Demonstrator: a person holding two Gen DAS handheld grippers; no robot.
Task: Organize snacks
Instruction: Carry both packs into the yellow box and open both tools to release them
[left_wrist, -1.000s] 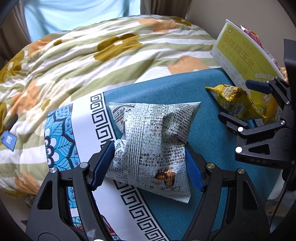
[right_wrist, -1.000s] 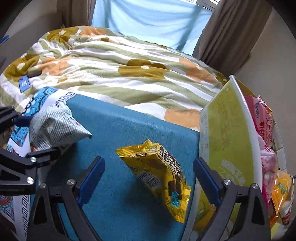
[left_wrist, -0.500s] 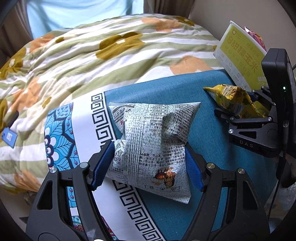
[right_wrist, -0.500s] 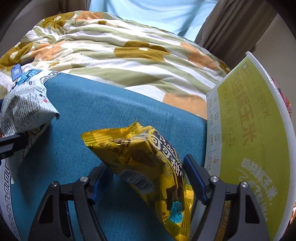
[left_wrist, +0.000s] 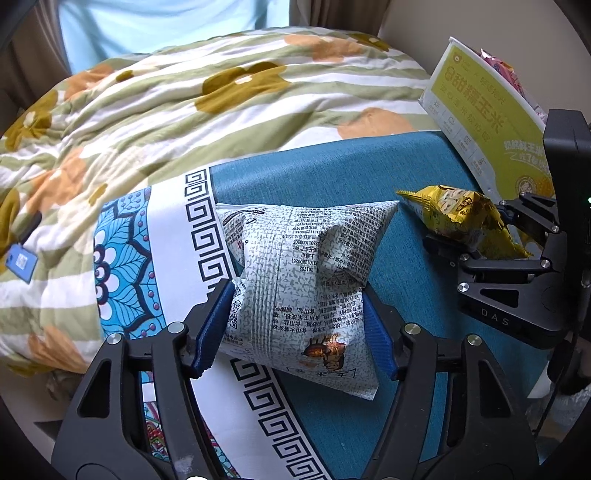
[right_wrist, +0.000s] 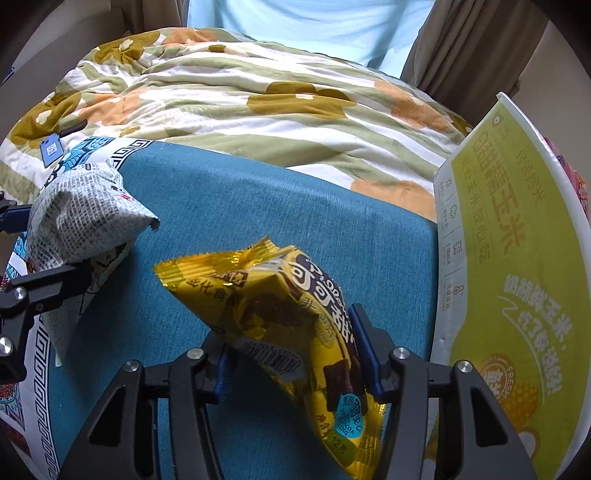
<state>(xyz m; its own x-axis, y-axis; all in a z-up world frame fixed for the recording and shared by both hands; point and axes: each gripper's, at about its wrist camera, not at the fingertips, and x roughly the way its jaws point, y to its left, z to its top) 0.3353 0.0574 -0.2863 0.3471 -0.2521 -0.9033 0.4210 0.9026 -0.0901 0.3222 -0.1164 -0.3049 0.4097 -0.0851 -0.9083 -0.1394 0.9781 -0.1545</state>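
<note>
Blue pads of the left gripper (left_wrist: 297, 325) press on both sides of the white snack bag (left_wrist: 301, 284), which has grey printed text; the jaws are clenched on its lower half. The bag lies on the blue patterned cloth (left_wrist: 332, 184) and stretches forward from the fingers, its far edge wide and flat. To the right of this gripper, the right gripper (left_wrist: 476, 236) shows from the side, grasping the yellow snack packet (left_wrist: 458, 218).

From the right wrist view, the right gripper (right_wrist: 291, 354) is closed on the yellow snack packet (right_wrist: 280, 317), with the blue pads squeezing its middle. The packet points forward and to the left, its crimped end above the cloth (right_wrist: 258, 206), and its other end hangs down between the fingers. Just to the right of this gripper stands a yellow-green carton (right_wrist: 495, 236) with large printed characters, tilted; pink packets show behind its rim. To the left is the white snack bag (right_wrist: 81, 218). Beyond the cloth lies a striped flowered quilt (right_wrist: 240, 92).
</note>
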